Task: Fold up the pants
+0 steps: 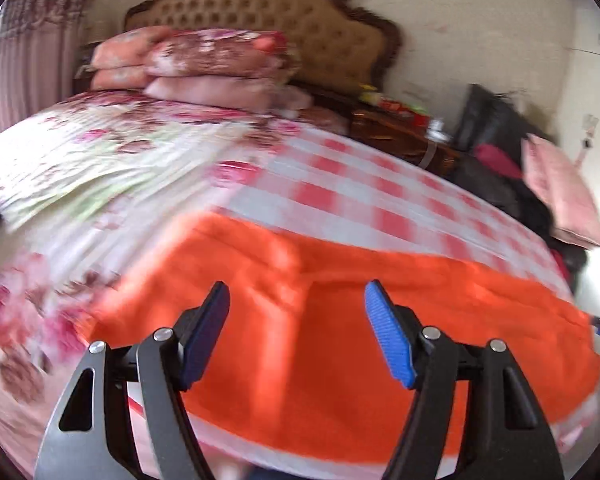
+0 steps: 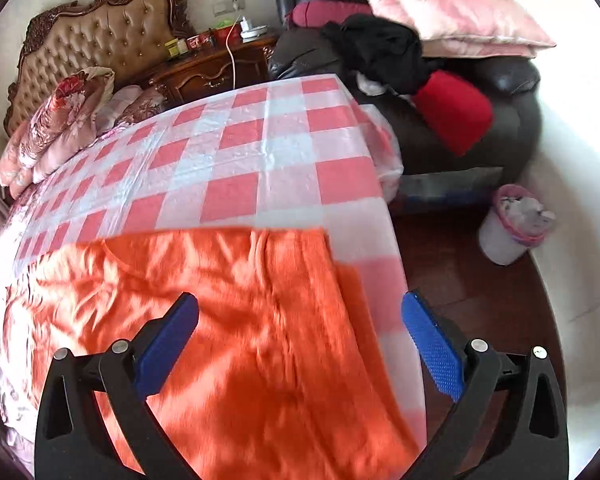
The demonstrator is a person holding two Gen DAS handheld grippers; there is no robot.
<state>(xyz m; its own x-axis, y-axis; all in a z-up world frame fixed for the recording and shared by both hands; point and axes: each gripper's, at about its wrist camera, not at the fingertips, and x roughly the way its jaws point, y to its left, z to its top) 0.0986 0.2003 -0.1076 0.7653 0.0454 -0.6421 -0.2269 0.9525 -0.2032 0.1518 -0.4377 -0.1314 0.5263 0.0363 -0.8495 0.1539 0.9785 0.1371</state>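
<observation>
Orange pants (image 1: 340, 320) lie spread flat on the red-and-white checked sheet (image 1: 340, 176) near the bed's front edge. In the left wrist view, which is blurred, my left gripper (image 1: 298, 308) hovers above the cloth with its blue pads apart and nothing between them. In the right wrist view the same orange pants (image 2: 220, 320) reach toward the bed's right edge. My right gripper (image 2: 300, 320) stands wide open over them, its right finger past the edge of the checked sheet (image 2: 260, 140), holding nothing.
Folded floral quilts (image 1: 204, 64) are stacked by the tufted headboard (image 1: 268, 12). A wooden nightstand (image 2: 216, 68) with small items stands beside the bed. A dark sofa (image 2: 440, 120) with a pink cushion (image 2: 440, 4) and clothes is on the right, a lined bin (image 2: 512, 224) on the floor.
</observation>
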